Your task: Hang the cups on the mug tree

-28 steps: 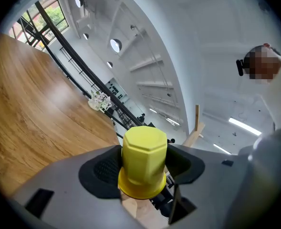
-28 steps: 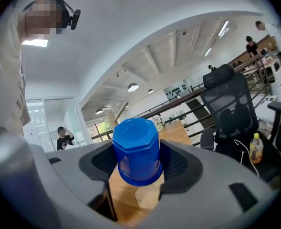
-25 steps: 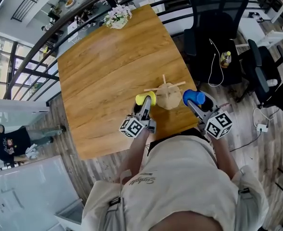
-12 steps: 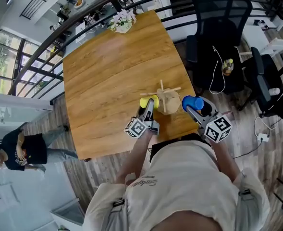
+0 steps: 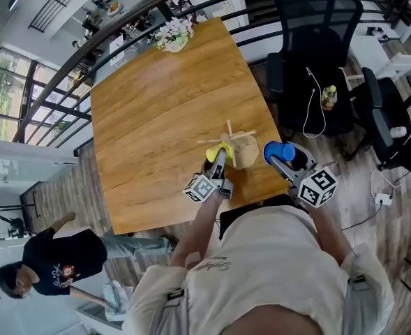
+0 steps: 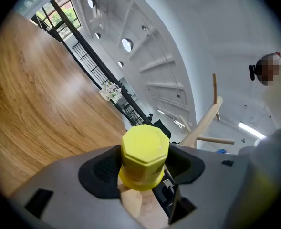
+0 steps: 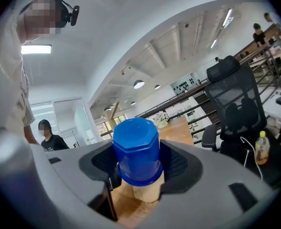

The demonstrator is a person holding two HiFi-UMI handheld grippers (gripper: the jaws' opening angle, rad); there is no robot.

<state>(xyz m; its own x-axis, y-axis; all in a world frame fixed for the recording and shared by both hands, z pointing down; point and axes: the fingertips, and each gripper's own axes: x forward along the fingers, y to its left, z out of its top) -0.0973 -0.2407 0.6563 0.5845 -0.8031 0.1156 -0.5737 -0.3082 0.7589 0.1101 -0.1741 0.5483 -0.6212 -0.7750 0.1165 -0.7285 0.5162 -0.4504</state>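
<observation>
Wooden worktop holds the mug tree, bare, just ahead of the left tool, which squeezes a yellow cup (nearly at a peg). Right tool squeezes a blue cup; both need hanging.

Illegible cursive print on shirt

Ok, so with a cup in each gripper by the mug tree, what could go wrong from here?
The yellow cup in the left gripper is very close to the mug tree, which stands near the table edge: a push could tip or slide it off. The blue cup in the right gripper hangs about at that edge, so a slip might send it to the floor.
</observation>
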